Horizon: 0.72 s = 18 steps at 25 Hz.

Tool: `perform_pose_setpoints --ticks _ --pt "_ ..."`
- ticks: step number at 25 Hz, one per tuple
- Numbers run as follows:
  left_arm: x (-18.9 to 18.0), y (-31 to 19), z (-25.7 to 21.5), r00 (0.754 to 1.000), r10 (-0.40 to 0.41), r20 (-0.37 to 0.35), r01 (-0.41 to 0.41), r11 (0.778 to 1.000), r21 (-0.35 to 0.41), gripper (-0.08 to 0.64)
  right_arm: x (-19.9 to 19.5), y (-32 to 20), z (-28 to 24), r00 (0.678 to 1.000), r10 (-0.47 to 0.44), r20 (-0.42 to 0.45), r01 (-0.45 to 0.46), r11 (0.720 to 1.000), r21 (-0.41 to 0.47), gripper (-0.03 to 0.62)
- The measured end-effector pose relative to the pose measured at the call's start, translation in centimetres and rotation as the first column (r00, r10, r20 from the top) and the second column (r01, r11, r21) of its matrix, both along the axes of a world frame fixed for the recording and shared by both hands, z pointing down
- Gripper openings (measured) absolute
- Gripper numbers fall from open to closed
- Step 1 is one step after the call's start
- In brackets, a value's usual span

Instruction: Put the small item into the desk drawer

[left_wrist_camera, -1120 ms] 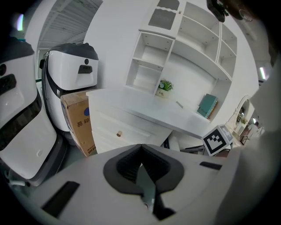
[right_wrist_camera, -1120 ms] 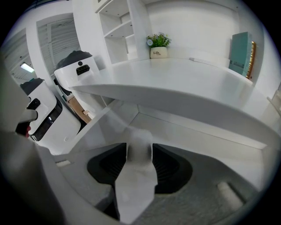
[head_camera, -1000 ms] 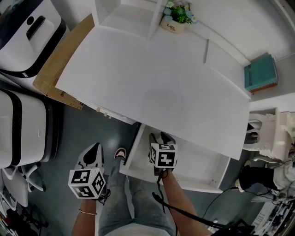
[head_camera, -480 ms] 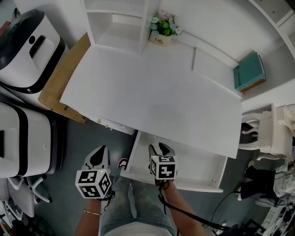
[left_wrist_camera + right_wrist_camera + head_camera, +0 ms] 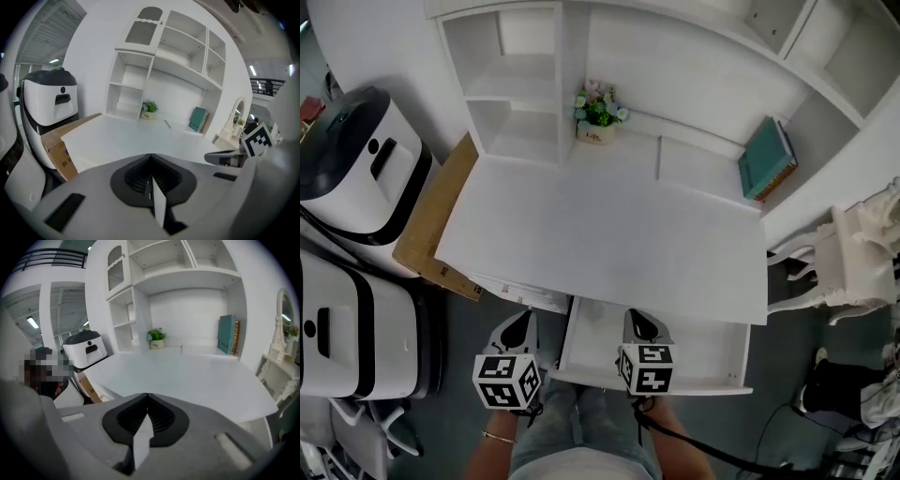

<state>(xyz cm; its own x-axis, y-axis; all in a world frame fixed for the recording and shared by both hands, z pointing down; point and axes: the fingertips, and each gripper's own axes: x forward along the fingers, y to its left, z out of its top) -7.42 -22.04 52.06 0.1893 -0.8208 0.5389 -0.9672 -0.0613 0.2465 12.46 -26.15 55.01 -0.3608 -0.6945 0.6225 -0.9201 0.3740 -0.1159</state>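
The white desk (image 5: 609, 244) has its drawer (image 5: 703, 354) pulled out under the front edge, and the part of the inside that shows looks bare. No small item shows in any view. My right gripper (image 5: 636, 319) hangs over the drawer's front left part; its jaws meet with nothing between them, as the right gripper view (image 5: 147, 397) also shows. My left gripper (image 5: 521, 321) is left of the drawer, over the floor. Its jaws are also shut and empty in the left gripper view (image 5: 151, 157).
A potted plant (image 5: 598, 111) and a teal book (image 5: 767, 157) stand at the back of the desk under white shelves. A cardboard box (image 5: 431, 234) and two white appliances (image 5: 356, 159) sit left. A white chair (image 5: 862, 262) is right.
The head view has swung up, so the shelves above the desk now show. Both grippers sit lower in the picture, the right one nearer the drawer's front panel.
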Motion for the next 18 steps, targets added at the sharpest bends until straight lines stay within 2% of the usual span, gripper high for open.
perform_pose_setpoints --ticks 5,8,13,18 --pt "1.3 -1.4 -4.4 0.998 0.055 0.025 -0.057 0.995 0.084 -0.002 2.2 -0.5 -5.6 0.998 0.055 0.028 -0.057 0.993 0.104 0.006" --pt "2.0 -2.9 -7.9 0.995 0.087 0.053 -0.095 0.981 0.167 -0.002 4.0 -1.1 -8.9 0.995 0.097 0.039 -0.102 0.980 0.172 0.006" --pt "2.0 -5.7 -13.6 0.990 0.109 0.088 -0.131 0.944 0.302 -0.002 8.1 -1.9 -14.3 0.981 0.187 0.056 -0.196 0.937 0.289 0.006" --pt "1.7 -7.2 -16.9 0.987 0.122 0.107 -0.153 0.919 0.364 -0.002 11.9 -1.9 -17.7 0.954 0.281 0.100 -0.299 0.889 0.348 0.006"
